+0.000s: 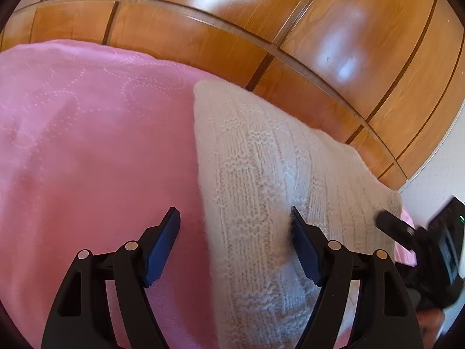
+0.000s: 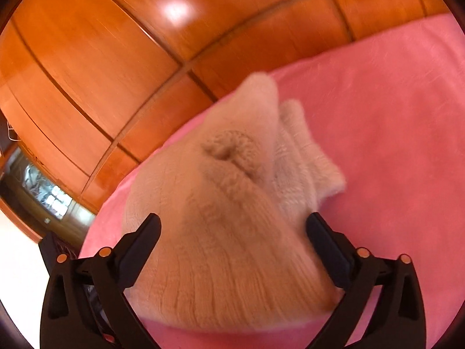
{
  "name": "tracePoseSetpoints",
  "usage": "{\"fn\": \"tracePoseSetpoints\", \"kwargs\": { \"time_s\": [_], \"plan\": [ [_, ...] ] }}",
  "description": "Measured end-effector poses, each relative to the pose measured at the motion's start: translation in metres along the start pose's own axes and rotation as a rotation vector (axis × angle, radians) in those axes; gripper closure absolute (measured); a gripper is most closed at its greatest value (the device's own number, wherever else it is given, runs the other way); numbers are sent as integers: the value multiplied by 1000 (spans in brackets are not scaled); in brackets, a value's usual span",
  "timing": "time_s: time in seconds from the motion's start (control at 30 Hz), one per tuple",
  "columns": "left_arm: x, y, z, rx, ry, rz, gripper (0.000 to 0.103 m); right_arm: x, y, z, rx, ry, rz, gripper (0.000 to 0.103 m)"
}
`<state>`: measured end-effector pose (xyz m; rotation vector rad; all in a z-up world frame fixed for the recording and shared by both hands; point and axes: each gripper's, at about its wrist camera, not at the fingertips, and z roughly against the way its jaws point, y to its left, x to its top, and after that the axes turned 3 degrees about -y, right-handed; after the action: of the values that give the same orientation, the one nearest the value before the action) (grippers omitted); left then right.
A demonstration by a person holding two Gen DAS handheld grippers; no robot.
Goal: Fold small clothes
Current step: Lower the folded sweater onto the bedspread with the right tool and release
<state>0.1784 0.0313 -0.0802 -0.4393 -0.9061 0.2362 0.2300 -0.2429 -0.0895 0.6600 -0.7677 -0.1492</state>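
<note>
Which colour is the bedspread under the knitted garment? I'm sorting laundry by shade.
Pink, with faint stitched dotted swirls; the pink quilted bedspread shows best in the left wrist view.

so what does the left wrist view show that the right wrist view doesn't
Only the left wrist view: the right gripper at the garment's far side and the left gripper, open, one finger on the knit.
Only the right wrist view: a bunched fold in the knit and a dark glass-fronted cabinet.
Both: the cream knitted garment on the pink bedspread and the wooden wardrobe.
</note>
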Motion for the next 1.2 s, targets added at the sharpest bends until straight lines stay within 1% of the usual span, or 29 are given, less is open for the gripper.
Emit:
{"fn": "tracePoseSetpoints", "kwargs": {
  "time_s": [0.07, 0.1, 0.13, 0.2, 0.23, 0.27, 0.3, 0.33, 0.37, 0.4, 0.43, 0.47, 0.5, 0.53, 0.57, 0.6, 0.73, 0.83, 0.93, 1.0, 1.07, 1.2],
  "plan": [
    [0, -2, 0, 14, 0, -10, 29, 7, -2, -12, -9, 26, -8, 5],
    [-1, -4, 0, 27, -1, -23, 29, 11, -1, -16, -17, 31, -3, 19],
    [-2, -8, -1, 34, 0, -37, 29, 13, 3, -19, -37, 37, 23, 43],
    [-6, -17, -2, 52, 7, -85, 29, 18, 16, -20, -42, 40, 106, 52],
    [-6, -19, -3, 61, 7, -98, 29, 18, 26, -18, -45, 21, 161, 54],
    [-7, -20, -4, 74, 8, -106, 29, 17, 37, -16, -73, -4, 242, 54],
    [-7, -20, -5, 81, 11, -104, 24, 14, 43, -17, -100, -12, 288, 55],
    [-6, -18, -7, 89, 18, -92, 20, 10, 46, -19, -131, -15, 326, 53],
    [-6, -14, -8, 91, 25, -75, 13, 6, 46, -22, -161, -14, 349, 50],
    [-6, -10, -9, 89, 32, -55, 9, 1, 41, -25, -181, -10, 345, 41],
    [-5, -6, -9, 81, 35, -34, 9, -2, 32, -25, -175, -11, 304, 33],
    [-6, -3, -7, 76, 33, -21, 9, -2, 21, -20, -158, -18, 226, 29],
    [-6, -3, -5, 79, 31, -21, 9, -3, 14, -15, -144, -21, 177, 23],
    [-7, -3, -3, 84, 30, -25, 9, -5, 9, -11, -132, -26, 135, 18],
    [-8, -3, 0, 89, 29, -29, 9, -9, 4, -4, -135, -40, 102, 15],
    [-9, -3, 2, 91, 27, -29, 9, -12, 1, 1, -157, -50, 91, 9],
    [-13, 1, 13, 100, 27, -9, 9, -26, -6, 22, -183, -93, 70, 7],
    [-16, 0, 23, 117, 17, -17, 9, -36, -8, 35, -214, -116, 79, 6],
    [-25, -5, 36, 138, 6, -49, 9, -47, -5, 43, -236, -128, 95, 3],
    [-31, -10, 44, 149, -5, -78, 9, -52, -2, 43, -261, -136, 123, 2],
    [-38, -15, 53, 179, -21, -114, 4, -59, 0, 47, -281, -140, 147, 2],
    [-47, -21, 66, 213, -45, -166, 4, -71, -2, 53, -313, -141, 183, 2]
  ]
}}
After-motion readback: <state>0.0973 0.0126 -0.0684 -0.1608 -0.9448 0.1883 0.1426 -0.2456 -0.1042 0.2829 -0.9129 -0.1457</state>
